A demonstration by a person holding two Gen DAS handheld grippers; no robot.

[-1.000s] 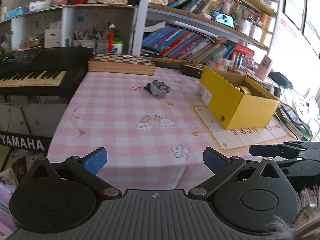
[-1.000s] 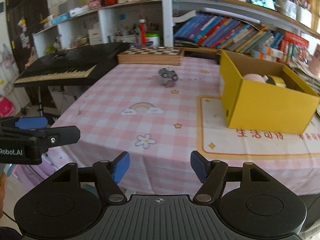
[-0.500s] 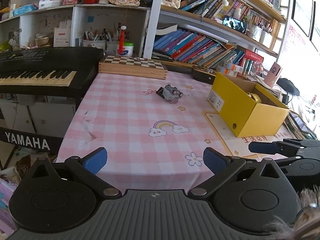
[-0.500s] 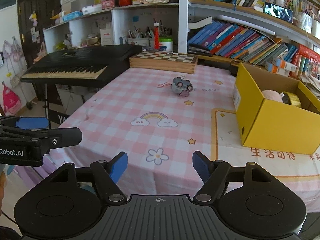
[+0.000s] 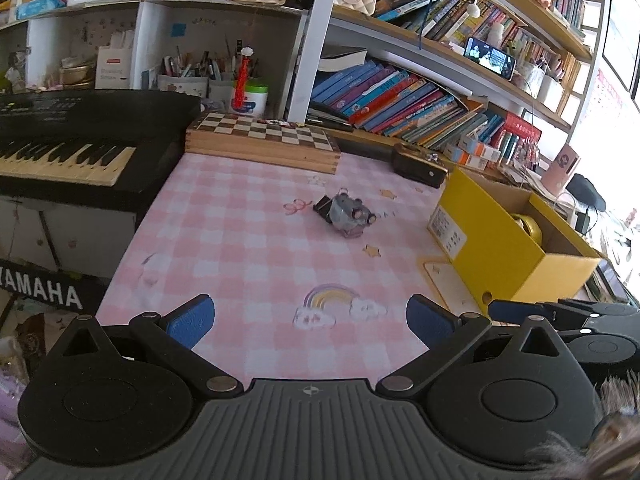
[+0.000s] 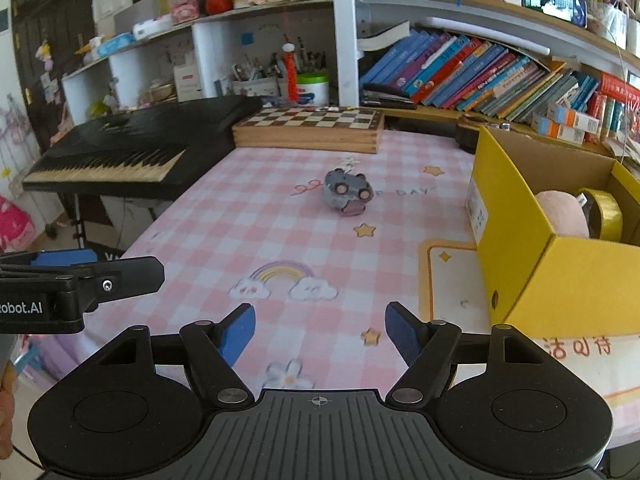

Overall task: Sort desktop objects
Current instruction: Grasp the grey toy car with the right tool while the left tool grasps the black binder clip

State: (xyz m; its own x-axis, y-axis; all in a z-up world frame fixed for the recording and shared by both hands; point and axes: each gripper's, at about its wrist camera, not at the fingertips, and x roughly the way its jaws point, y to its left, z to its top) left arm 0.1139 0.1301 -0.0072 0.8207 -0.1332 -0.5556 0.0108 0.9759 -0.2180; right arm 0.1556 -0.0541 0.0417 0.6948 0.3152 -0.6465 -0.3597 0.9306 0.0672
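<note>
One small grey toy car (image 5: pixel 347 216) lies on the pink checked tablecloth (image 5: pixel 240 248), near the table centre, between the chessboard box (image 5: pixel 262 142) and the yellow box (image 5: pixel 508 244). Inside the yellow box: a pink plush (image 6: pixel 562 214) and a tape roll (image 6: pixel 606 212). Left gripper (image 5: pixel 310 320) and right gripper (image 6: pixel 320 330) hover over the near table edge, jaws spread wide, holding nothing.

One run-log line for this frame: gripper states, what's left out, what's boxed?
left gripper: open | right gripper: open | small grey toy car: on pink checked tablecloth | yellow cardboard box: holds tape roll
</note>
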